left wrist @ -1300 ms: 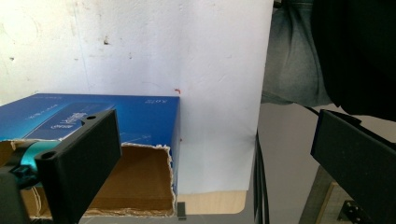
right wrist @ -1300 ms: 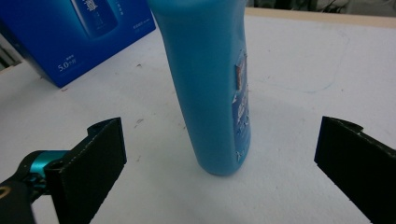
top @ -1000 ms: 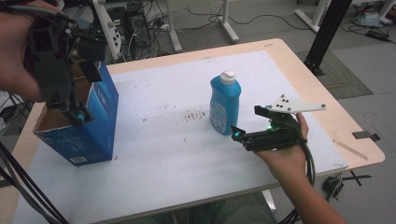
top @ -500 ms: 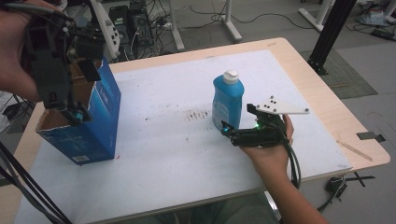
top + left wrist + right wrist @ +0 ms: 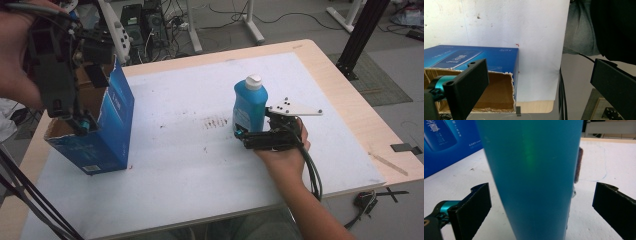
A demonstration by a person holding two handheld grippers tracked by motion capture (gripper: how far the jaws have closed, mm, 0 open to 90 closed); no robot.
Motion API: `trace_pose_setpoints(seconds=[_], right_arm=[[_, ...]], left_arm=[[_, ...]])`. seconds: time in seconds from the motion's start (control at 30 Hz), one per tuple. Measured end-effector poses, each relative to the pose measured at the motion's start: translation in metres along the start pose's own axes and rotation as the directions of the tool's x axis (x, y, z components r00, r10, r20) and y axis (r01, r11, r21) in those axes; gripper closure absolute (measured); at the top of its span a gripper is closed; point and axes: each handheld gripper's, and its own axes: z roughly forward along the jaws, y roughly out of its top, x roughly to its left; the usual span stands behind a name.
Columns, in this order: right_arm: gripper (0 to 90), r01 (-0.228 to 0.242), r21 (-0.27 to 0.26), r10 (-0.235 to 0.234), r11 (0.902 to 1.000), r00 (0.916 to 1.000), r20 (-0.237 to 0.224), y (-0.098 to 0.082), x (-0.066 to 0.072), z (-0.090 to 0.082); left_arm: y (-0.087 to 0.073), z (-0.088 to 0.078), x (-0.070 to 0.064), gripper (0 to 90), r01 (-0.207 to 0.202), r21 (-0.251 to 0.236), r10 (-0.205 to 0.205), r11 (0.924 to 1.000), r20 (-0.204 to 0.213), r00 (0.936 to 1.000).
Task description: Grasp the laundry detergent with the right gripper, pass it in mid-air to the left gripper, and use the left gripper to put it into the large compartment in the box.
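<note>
A blue bottle (image 5: 249, 106) with a white cap stands upright near the middle of the white mat. My right gripper (image 5: 240, 132) lies low at its base, open. In the right gripper view the bottle (image 5: 534, 175) stands between the two jaws with a gap on each side. An open-topped blue cardboard box (image 5: 102, 131) stands at the left. My left gripper (image 5: 82, 122) hangs open over the box's near rim and points down. In the left gripper view the box's brown inside (image 5: 491, 93) lies under the left jaw, and nothing is between the jaws.
The white mat (image 5: 180, 165) covers a wooden table (image 5: 345, 95) and has dark smudges (image 5: 216, 122) just left of the bottle. A black post (image 5: 361, 35) rises past the far right corner. Desks and cables crowd the floor behind the table.
My right gripper has moved left and in toward the bottle, so its jaws now stand on either side of the bottle's base. The left gripper has stayed over the box.
</note>
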Motion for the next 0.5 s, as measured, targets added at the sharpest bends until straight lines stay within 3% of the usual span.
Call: trace_pose_setpoints(seconds=[0.37, 0.5], right_arm=[[2.4, 0.018, -0.006, -0.018, 0.9998, 0.9997, 0.018, 0.009, 0.001, 0.010], [4.7, 0.001, -0.005, -0.001, 1.0000, 0.9997, 0.026, 0.011, 0.001, 0.013]], left_arm=[[-0.001, 0.001, 0.001, 1.7, 0.001, 0.001, -0.001, 1.0000, 0.003, 1.0000], [-0.001, 0.001, 0.002, 1.7, 0.003, 0.001, -0.003, 1.0000, 0.005, 1.0000]])
